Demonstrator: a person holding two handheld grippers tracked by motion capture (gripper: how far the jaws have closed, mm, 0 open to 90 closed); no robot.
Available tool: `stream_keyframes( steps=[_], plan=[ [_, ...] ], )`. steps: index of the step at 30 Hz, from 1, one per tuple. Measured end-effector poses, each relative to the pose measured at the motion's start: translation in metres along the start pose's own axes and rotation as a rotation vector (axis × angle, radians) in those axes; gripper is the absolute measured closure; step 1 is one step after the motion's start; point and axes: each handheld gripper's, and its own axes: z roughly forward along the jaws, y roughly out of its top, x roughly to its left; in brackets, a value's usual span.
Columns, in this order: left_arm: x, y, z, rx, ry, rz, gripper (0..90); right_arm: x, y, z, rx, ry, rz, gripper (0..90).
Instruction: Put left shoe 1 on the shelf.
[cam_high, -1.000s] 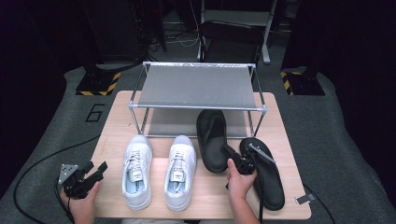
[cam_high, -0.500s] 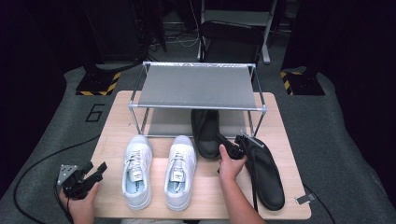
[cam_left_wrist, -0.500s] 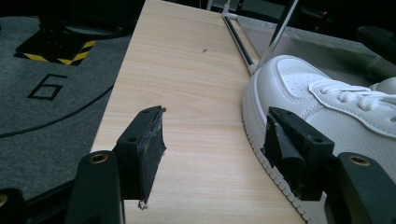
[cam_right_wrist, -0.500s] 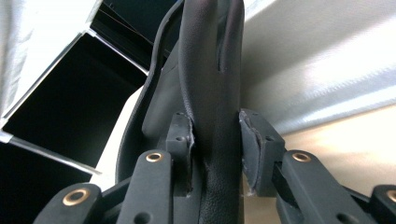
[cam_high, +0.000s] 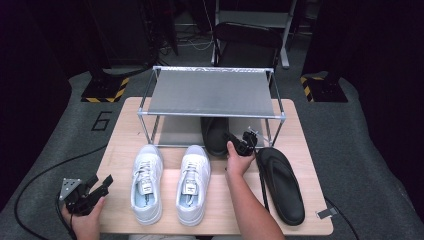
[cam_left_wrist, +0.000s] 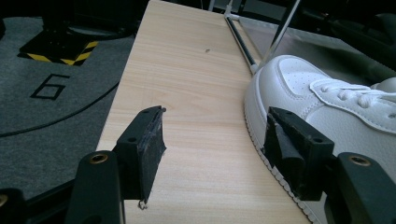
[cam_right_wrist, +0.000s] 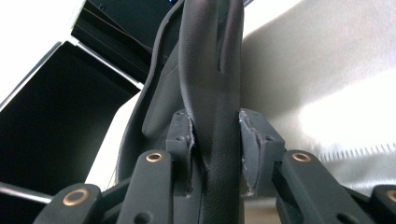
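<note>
My right gripper (cam_high: 240, 144) is shut on a black slipper (cam_high: 215, 134), whose front half lies under the metal shoe rack (cam_high: 212, 92). In the right gripper view the pads pinch the slipper's strap (cam_right_wrist: 210, 56) between them, with my right gripper (cam_right_wrist: 215, 140) pointing along it. The second black slipper (cam_high: 281, 184) lies on the table to the right of that hand. Two white sneakers (cam_high: 147, 181) (cam_high: 193, 182) stand side by side in front of the rack. My left gripper (cam_high: 101, 181) rests open at the table's front left corner; its jaws (cam_left_wrist: 215, 140) hold nothing, and the left sneaker (cam_left_wrist: 317, 102) sits just beside the right jaw.
The rack stands at the back middle of the wooden table (cam_high: 120, 135), with a thin leg (cam_left_wrist: 275, 39) near the left sneaker's toe. A dark chair (cam_high: 245, 37) stands behind the table. Cables trail over the grey floor (cam_high: 45, 150) at the left.
My right gripper has carried the black slipper away from me and slightly left, so its front now sits under the rack. The left gripper, sneakers and other slipper have not moved.
</note>
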Motion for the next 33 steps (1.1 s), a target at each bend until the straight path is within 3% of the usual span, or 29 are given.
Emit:
stream_keyframes(
  steps=[4, 7, 16, 18, 19, 20, 22, 23, 27, 33],
  plan=[
    [0.001, 0.0, -0.001, 0.001, 0.002, -0.005, 37.4, -0.002, 0.002, 0.006, -0.03, 0.005, 0.014, 66.2],
    [0.002, -0.001, -0.002, -0.008, 0.004, -0.009, 37.4, -0.005, 0.001, 0.01, -0.027, -0.018, 0.016, 66.2],
    [0.001, -0.001, -0.002, -0.006, 0.003, -0.008, 37.4, -0.006, -0.002, 0.015, -0.02, -0.005, 0.037, 66.2],
    [0.001, -0.001, -0.002, -0.007, 0.004, -0.008, 37.4, -0.006, -0.002, 0.018, -0.024, -0.009, 0.032, 66.2],
    [0.002, -0.001, -0.002, -0.006, 0.002, -0.011, 37.4, -0.008, -0.002, 0.022, -0.038, -0.011, -0.007, 66.1],
    [0.002, -0.001, -0.002, -0.006, 0.002, -0.011, 37.4, -0.007, -0.001, 0.023, -0.03, -0.025, 0.011, 66.2],
    [0.002, -0.001, -0.002, -0.008, 0.006, -0.02, 37.4, -0.008, -0.001, 0.024, -0.044, -0.015, -0.007, 66.2],
    [0.003, -0.001, -0.003, -0.002, 0.006, -0.019, 37.4, -0.006, 0.0, 0.025, -0.031, -0.012, 0.023, 66.2],
    [0.003, -0.002, -0.003, -0.003, 0.005, -0.024, 37.4, -0.005, 0.001, 0.029, -0.047, -0.017, -0.012, 66.1],
    [0.006, -0.002, -0.005, -0.002, 0.01, -0.031, 37.4, -0.005, -0.001, 0.036, -0.051, -0.024, -0.002, 66.1]
  ],
)
